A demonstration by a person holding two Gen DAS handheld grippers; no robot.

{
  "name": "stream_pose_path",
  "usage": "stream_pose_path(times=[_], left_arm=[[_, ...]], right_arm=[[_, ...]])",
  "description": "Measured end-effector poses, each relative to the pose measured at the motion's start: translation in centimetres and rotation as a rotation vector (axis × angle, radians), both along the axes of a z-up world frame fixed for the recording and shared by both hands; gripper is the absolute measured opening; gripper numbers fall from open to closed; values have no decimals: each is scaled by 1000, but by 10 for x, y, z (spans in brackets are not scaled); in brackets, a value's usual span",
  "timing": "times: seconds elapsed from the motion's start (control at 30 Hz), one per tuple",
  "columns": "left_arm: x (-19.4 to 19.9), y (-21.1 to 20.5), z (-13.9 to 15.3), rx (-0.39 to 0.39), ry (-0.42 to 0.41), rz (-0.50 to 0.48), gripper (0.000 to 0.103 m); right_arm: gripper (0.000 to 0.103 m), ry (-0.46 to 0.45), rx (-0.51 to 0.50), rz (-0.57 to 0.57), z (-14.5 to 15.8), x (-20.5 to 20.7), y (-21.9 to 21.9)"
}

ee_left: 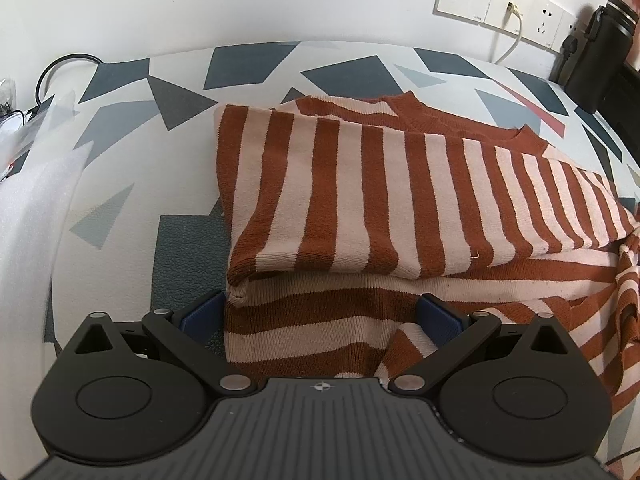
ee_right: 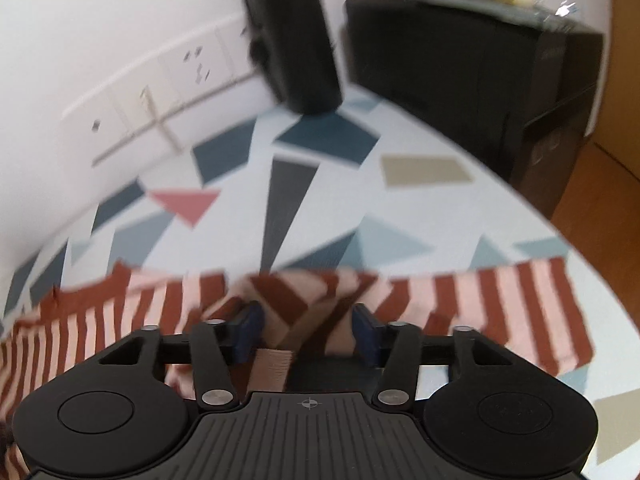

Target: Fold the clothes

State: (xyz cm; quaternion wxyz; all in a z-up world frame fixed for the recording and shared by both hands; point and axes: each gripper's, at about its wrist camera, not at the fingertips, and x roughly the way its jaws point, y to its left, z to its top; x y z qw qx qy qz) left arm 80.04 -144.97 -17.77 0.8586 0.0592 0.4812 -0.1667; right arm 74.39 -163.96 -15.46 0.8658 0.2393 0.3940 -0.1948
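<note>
Left gripper (ee_left: 320, 312): jaws spread wide, blue pads (ee_left: 202, 314) low over the near edge of the sweater (ee_left: 384, 192). One pad sits just off the cloth's left edge over the table (ee_left: 120, 152); the other rests above a rumpled flap. Nothing is pinched between them.

Right gripper (ee_right: 308, 332): jaws also apart, with a bunched fold of the sweater (ee_right: 304, 304) lying in the gap. Right wrist view is motion-blurred; whether either pad touches the cloth cannot be told.

Sweater: rust and pale-pink stripes, lying on the table with its patterned cover of grey, blue and red shapes. In the left wrist view a sleeve or side panel is folded across the body, its stripes running at right angles to those of the layer beneath. Rust collar (ee_left: 424, 110) at the far side, toward the wall. Cloth at the right is loose and creased. In the right wrist view a striped part extends flat to the right, near the table edge.

Surroundings: black bottle (ee_right: 294, 36) stands at the back of the table by the wall; black box (ee_right: 472, 80) just beside it. Wall sockets (ee_left: 500, 0) with a white cable (ee_left: 510, 40) plugged in. White foam sheet (ee_left: 36, 200) at the table's left side.
</note>
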Motion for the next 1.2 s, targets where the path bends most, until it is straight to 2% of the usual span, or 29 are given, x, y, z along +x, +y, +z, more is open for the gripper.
stream_pose_path(times=[0.03,0.1,0.23,0.4,0.6,0.7,0.77,0.87,0.97,1.07,1.17,1.2], left_arm=[[0,1,0,-2,-2,3,103],[-1,2,0,-2,-6,10,103],[-4,6,0,5,-15,35,103],[-5,21,0,11,-26,85,103],[0,53,2,30,-25,198,102],[0,60,7,7,-6,236,101],[-3,60,17,-18,-10,239,99],[-8,52,35,-68,-42,185,99],[-7,35,47,-77,-105,91,100],[10,21,40,-57,-113,53,100],[29,16,25,-61,-71,94,100],[34,14,20,-63,-52,105,100]], right_arm=[[28,10,14,17,-5,1,3],[18,28,33,52,-15,4,11],[12,27,-59,109,-18,18,32],[10,14,-108,182,-21,44,50],[10,-31,-75,178,-16,61,54],[7,-53,-58,176,-14,70,55],[7,-68,-46,174,-12,75,56],[4,-41,-20,129,-15,44,42],[4,-13,7,83,-17,11,28],[4,23,18,37,-23,-14,15],[19,15,-7,-44,-19,-17,0],[26,4,-12,-73,-16,-15,-6]])
